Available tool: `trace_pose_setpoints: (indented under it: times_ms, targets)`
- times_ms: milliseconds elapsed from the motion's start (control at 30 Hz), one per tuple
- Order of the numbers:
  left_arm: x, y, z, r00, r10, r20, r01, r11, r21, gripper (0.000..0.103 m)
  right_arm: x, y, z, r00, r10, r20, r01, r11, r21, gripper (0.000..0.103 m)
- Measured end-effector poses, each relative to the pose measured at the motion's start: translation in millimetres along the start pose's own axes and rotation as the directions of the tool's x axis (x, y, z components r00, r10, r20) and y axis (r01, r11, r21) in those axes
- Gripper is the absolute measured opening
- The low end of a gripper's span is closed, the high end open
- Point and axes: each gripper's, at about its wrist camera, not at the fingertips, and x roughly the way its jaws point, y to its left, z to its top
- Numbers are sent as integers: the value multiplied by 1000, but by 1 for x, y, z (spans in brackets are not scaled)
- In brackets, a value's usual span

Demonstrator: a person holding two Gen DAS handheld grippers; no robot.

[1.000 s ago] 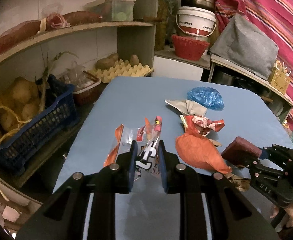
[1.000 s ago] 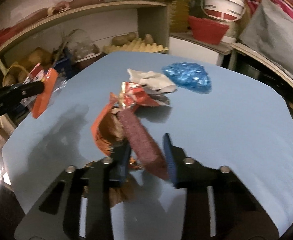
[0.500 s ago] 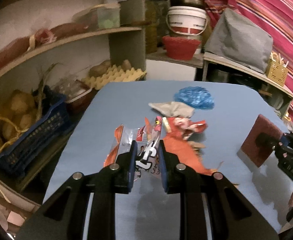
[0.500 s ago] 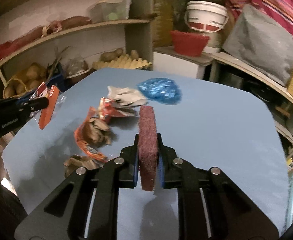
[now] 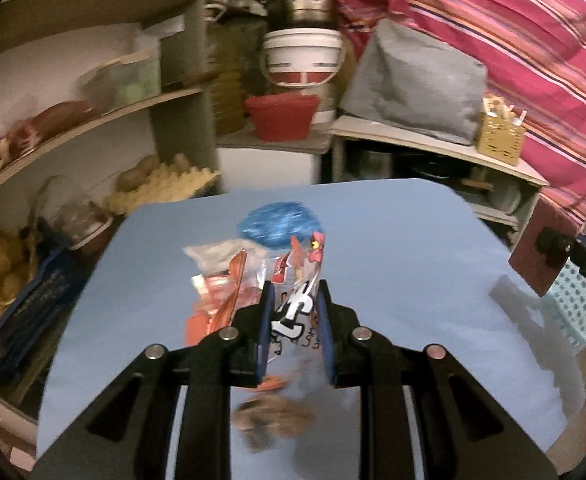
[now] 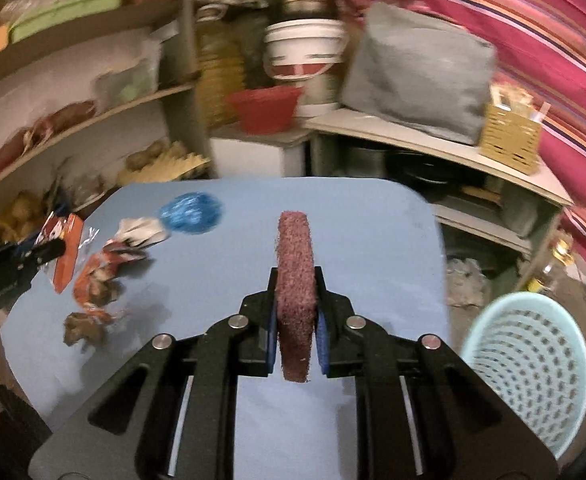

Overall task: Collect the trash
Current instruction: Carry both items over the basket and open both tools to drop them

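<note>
My left gripper (image 5: 295, 292) is shut on a crinkled clear-and-red snack wrapper (image 5: 297, 314) and holds it above the blue table (image 5: 393, 264). My right gripper (image 6: 296, 276) is shut on a maroon scouring sponge (image 6: 295, 240), held upright on its edge over the table's right side. The sponge (image 5: 533, 264) also shows at the right of the left wrist view. On the table lie a blue plastic bag (image 6: 191, 212), white crumpled paper (image 6: 141, 230), an orange wrapper (image 6: 93, 280) and brown scraps (image 6: 83, 330). A light blue basket (image 6: 533, 368) stands off the table's right edge.
Curved shelves on the left hold potatoes, a blue crate (image 5: 33, 300) and an egg tray (image 5: 165, 188). Behind the table are a red bowl (image 5: 281, 116), a white bucket (image 5: 303, 56), a grey covered box (image 5: 417, 80) and a small wicker basket (image 5: 501, 136). A striped curtain hangs on the right.
The right gripper closed on the sponge, lifted it off the table and carried it right, bringing the basket into view. The left gripper moved right and up with the wrapper still held.
</note>
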Motion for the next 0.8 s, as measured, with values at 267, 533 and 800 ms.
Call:
trace_pose_setpoints:
  times_ms: [267, 533, 800]
  targets:
    - [19, -76, 13, 995, -99, -7, 99, 994, 44, 22, -37, -99, -20, 993, -113, 27, 107, 982, 155, 16]
    - [40, -161, 15, 982, -188, -28, 190, 975, 118, 22, -62, -161, -46, 983, -178, 30, 163, 946, 280, 16]
    - [52, -249, 19, 955, -293, -39, 295, 941, 163, 22, -75, -199, -68, 971, -240, 6, 224, 915, 335, 16]
